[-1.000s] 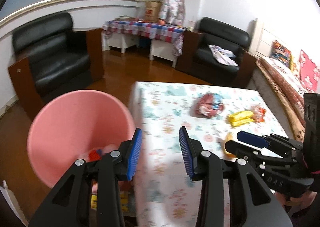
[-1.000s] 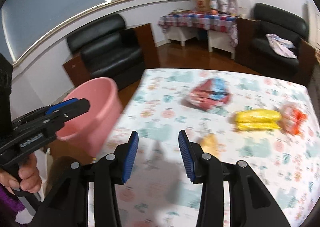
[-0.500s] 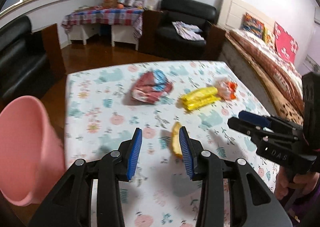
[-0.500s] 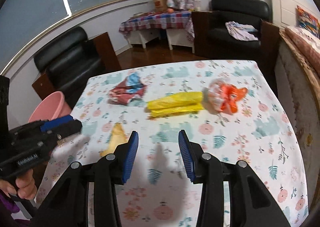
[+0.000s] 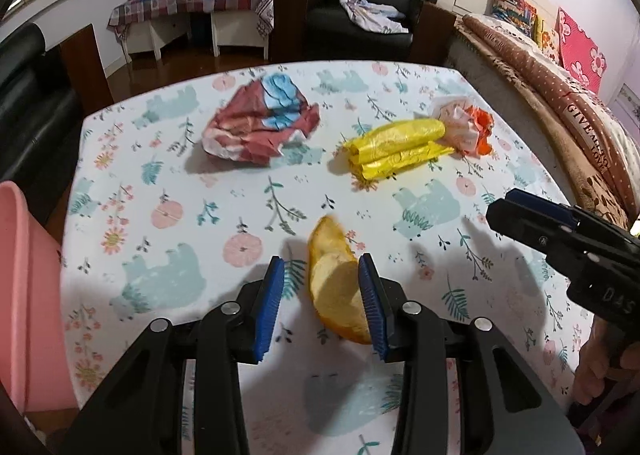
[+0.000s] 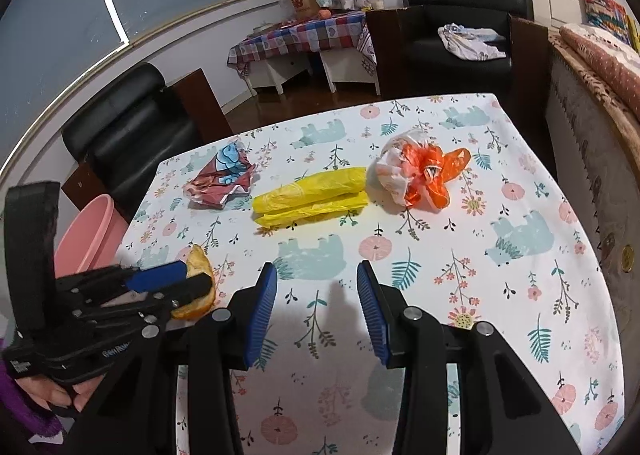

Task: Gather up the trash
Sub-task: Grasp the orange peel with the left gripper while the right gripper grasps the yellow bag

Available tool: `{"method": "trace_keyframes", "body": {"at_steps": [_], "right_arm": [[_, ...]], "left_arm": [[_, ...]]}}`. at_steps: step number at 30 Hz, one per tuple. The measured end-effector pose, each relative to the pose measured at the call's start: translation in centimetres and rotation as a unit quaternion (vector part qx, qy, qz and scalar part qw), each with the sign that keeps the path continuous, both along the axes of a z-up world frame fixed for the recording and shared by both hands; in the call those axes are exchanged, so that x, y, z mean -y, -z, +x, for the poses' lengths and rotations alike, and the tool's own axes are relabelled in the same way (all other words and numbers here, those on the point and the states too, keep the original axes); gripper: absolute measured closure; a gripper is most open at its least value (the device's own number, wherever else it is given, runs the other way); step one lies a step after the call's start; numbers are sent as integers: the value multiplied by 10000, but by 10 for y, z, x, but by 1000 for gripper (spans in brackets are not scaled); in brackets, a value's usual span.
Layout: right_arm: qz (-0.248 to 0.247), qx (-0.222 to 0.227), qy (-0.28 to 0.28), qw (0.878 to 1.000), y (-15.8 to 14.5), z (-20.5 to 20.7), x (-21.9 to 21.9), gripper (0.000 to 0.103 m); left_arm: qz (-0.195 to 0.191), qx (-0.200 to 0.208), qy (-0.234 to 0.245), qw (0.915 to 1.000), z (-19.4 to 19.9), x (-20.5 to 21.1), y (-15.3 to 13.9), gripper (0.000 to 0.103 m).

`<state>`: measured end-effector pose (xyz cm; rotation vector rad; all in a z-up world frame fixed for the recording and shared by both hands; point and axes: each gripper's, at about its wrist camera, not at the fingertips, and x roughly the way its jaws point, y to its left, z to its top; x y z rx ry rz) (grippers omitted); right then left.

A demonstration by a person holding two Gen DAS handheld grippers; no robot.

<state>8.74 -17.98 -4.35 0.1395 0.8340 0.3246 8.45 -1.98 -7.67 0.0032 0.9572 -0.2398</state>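
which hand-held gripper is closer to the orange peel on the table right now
Left. The left hand-held gripper has the orange peel between its open jaws. The right hand-held gripper hangs open over bare tablecloth, off to the peel's side.

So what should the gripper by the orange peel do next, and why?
Probably close the left gripper on the orange peel. The peel already lies on the table between its open blue pads, nearer the right-hand one, so a squeeze should catch it. Then it could go into the pink bin at the table's left edge.
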Motion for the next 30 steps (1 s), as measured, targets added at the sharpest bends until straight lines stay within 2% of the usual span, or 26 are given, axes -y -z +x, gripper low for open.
{"method": "trace_keyframes", "body": {"at_steps": [1,5,8,14,16,22,26,30], "right_arm": [[39,-23,-4,10000,1,1,1,62],[179,-92,10,9998,2,6,4,62],[320,-141,-19,9994,1,11,3,62],[774,-436,-144,9959,5,29,-9,62],[968,-617,-107,9933,9,38,-14,57],[1496,-928,521,9830,13,68,-18,46],[1339,-1034,1046,9800,13,85,-25,44],[703,-1067,1239,9840,18,99,-44,44]], "left_arm": [[54,28,32,10000,-1,3,1,65],[204,149,126,9996,-5,12,1,86],[231,217,108,9994,-8,13,0,96],[-33,299,-194,9994,-9,-9,-10,99],[-94,321,-265,9991,-9,-15,-13,99],[-345,392,-399,9978,-15,-35,-19,99],[-469,435,-468,9969,-19,-46,-21,99],[-539,474,-516,9961,-22,-55,-22,99]]}}
